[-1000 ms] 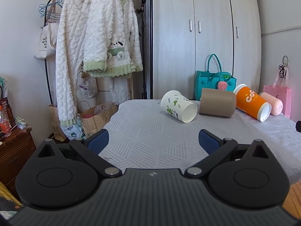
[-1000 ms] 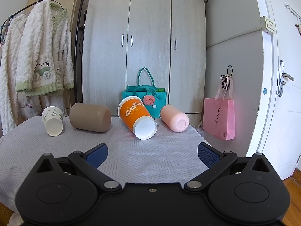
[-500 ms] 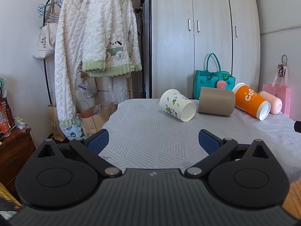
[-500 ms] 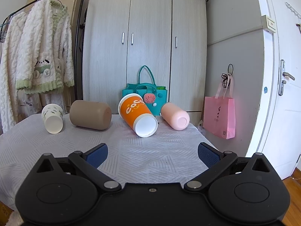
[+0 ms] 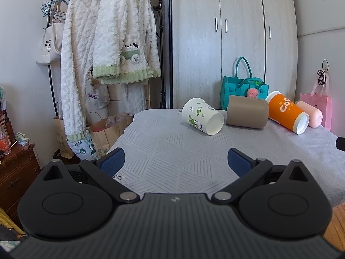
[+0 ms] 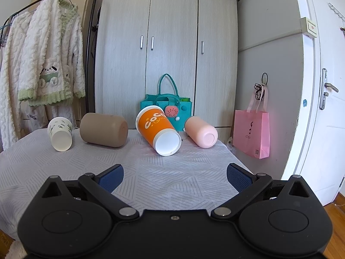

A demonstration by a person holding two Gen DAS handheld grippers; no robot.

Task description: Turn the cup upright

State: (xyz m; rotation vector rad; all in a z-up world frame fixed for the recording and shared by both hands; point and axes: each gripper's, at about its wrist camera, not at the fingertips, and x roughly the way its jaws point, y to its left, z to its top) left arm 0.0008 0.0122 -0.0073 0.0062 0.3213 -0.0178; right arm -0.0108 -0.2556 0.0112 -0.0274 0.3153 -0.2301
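Observation:
Several cups lie on their sides in a row at the far end of the cloth-covered table (image 5: 172, 151): a white paper cup with green prints (image 5: 202, 116) (image 6: 60, 133), a brown cup (image 5: 248, 114) (image 6: 104, 129), an orange paper cup (image 5: 286, 113) (image 6: 159, 129) and a pink cup (image 5: 310, 113) (image 6: 201, 131). My left gripper (image 5: 175, 160) is open and empty over the near left part of the table. My right gripper (image 6: 174, 176) is open and empty, well short of the orange cup.
A teal bag (image 6: 166, 108) stands behind the cups against the wardrobe (image 6: 168, 54). A clothes rack with white robes (image 5: 107, 54) is at the left. A pink bag (image 6: 252, 133) hangs by the door at the right. The table's right edge (image 6: 235, 157) drops to the floor.
Both grippers have shifted slightly; the cups sit a little lower and nearer in the right wrist view. The jaws stay open and the cups have not moved.

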